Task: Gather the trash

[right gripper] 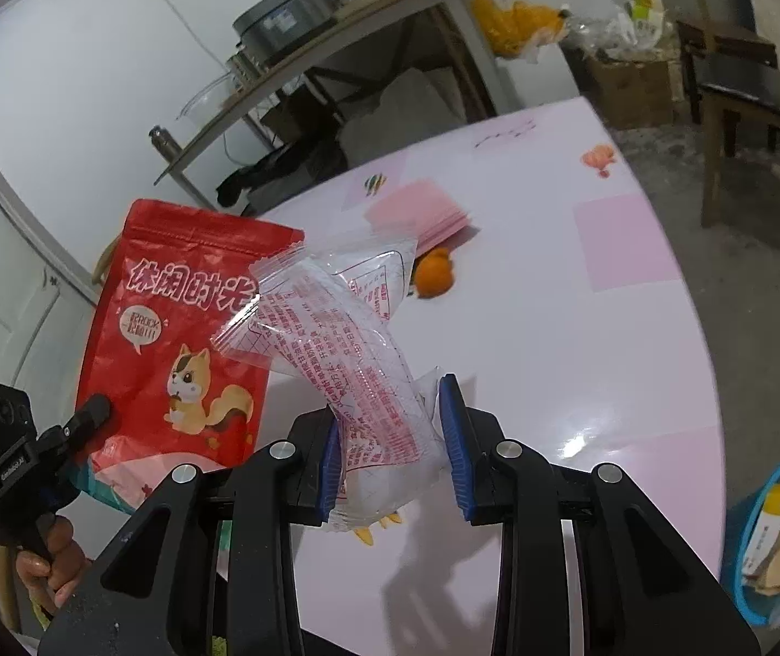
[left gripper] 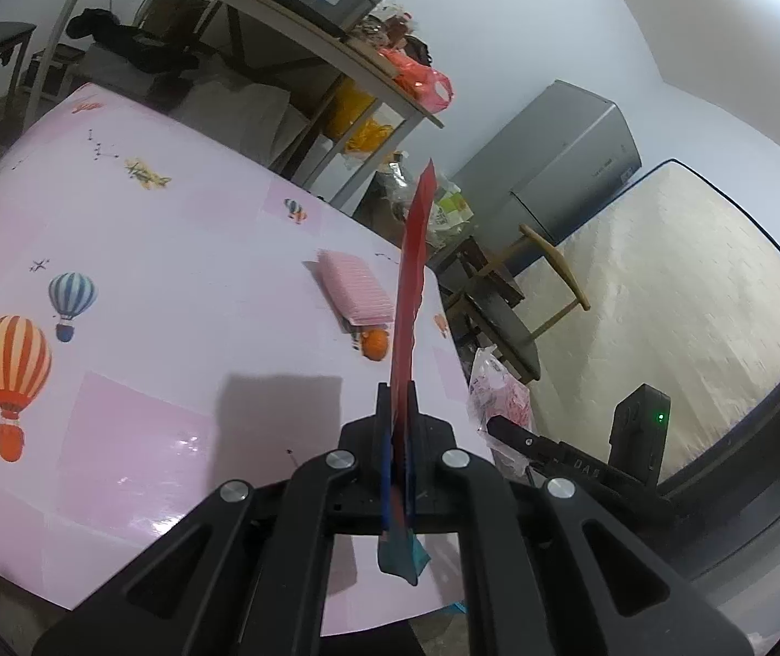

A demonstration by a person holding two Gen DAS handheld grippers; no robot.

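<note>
My left gripper [left gripper: 401,410] is shut on a red snack pouch [left gripper: 412,284], seen edge-on and standing up above the pink table [left gripper: 171,284]. The right wrist view shows that pouch [right gripper: 171,328] flat-on, with a squirrel picture, held by the left gripper [right gripper: 97,410] in a person's hand [right gripper: 45,568]. My right gripper [right gripper: 393,426] is shut on a crumpled clear wrapper with red print [right gripper: 357,350], lifted over the table [right gripper: 609,328]. An orange peel [right gripper: 434,273] and a pink packet [right gripper: 423,213] lie on the table; they also show as peel [left gripper: 374,344] and packet [left gripper: 357,290].
A blue trash bin [right gripper: 773,536] holding paper waste stands on the floor at the right of the table. A wooden chair [right gripper: 745,87] and a cluttered shelf [left gripper: 302,38] stand beyond. A grey cabinet [left gripper: 570,164] and a mattress [left gripper: 663,295] lean by the wall.
</note>
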